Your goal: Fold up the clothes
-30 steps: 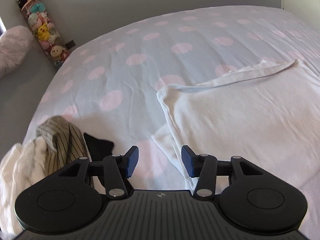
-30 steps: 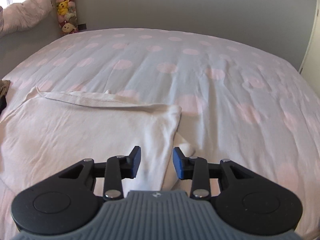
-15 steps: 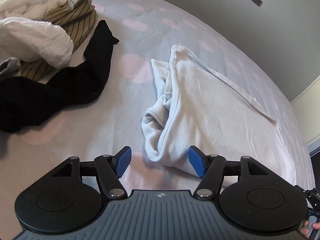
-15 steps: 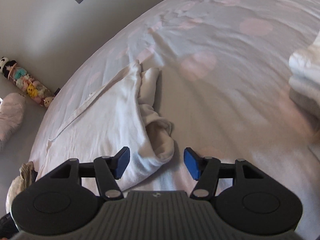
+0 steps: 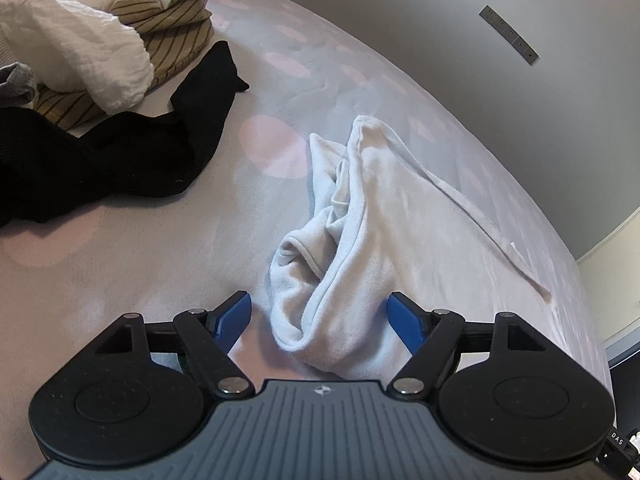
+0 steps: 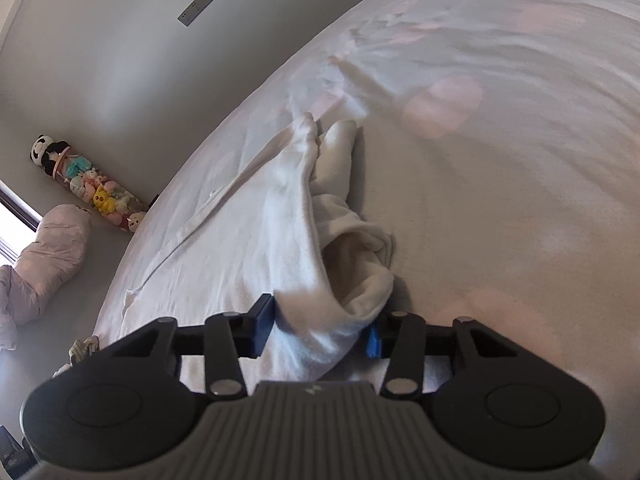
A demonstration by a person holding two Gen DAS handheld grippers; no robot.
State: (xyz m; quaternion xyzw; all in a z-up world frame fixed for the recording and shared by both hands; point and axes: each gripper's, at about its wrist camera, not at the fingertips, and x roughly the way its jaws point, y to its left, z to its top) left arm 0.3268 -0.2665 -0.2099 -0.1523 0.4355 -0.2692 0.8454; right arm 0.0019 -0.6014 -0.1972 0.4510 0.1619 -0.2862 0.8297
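Observation:
A white garment [image 5: 380, 216] lies spread on the pink-dotted bed sheet [image 5: 160, 264], its side folded in and a bunched sleeve at the near corner. My left gripper [image 5: 320, 316] hovers low over that corner. Its jaws are opening wide, the bunched fabric lies between them, and the blue pads stand clear of it. In the right wrist view the same garment [image 6: 248, 240] shows its other folded corner. My right gripper [image 6: 320, 328] is closing on that corner, and the fabric fills the gap between its blue pads.
A pile of clothes sits at the left: crumpled white cloth [image 5: 80, 48], a striped piece [image 5: 176, 40] and a black garment [image 5: 120, 152]. A tube of plush toys [image 6: 96, 192] and a pink cushion [image 6: 52, 248] lie beyond the bed sheet [image 6: 500, 200] by the grey wall.
Both grippers dropped toward the garment's near corners and rolled, tilting the views. The left jaws spread wider around the bunched sleeve. The right jaws widened, then narrowed onto the fabric.

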